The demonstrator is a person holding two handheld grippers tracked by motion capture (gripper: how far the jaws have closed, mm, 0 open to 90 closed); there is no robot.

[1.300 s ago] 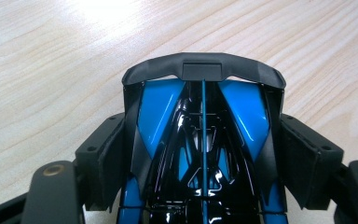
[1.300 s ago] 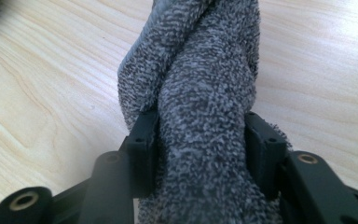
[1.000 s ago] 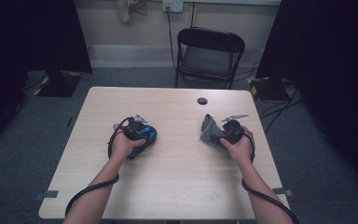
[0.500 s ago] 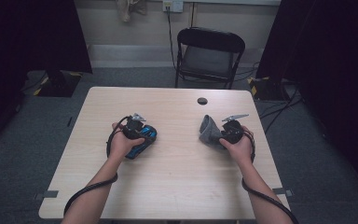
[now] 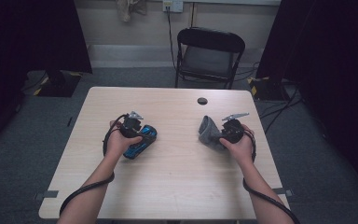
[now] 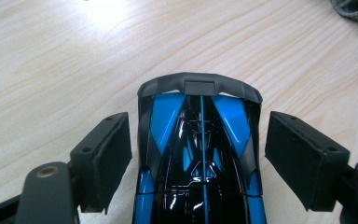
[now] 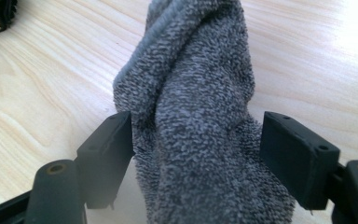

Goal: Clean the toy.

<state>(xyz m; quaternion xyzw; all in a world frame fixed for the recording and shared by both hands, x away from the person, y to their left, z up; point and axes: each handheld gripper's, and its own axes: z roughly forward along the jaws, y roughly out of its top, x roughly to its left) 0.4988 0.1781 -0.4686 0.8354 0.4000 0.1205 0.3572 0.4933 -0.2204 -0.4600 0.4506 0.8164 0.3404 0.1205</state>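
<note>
Jaws of my left hand-held gripper [image 6: 200, 154] straddle the blue toy car [image 6: 200, 140], unclenched; my right hand-held gripper [image 7: 196, 154], right of the car, brackets the grey towel [image 7: 196, 116] loosely. Closing seems next.

You sit at a light wooden table [image 5: 177, 186] with a pale grain; a small round black disc [image 5: 202, 101] is set near its far edge. Beyond it stands a black folding chair [image 5: 209, 56], facing you. The floor [image 5: 37, 140] is grey carpet. The far wall [image 5: 121, 28] is beige, with a white outlet [image 5: 173, 5] and a cable [image 5: 169, 32] hanging down from it. Dark curtains [image 5: 32, 32] hang on both sides. Bits of tape [image 5: 45, 194] mark the carpet beside the table's near corners.
</note>
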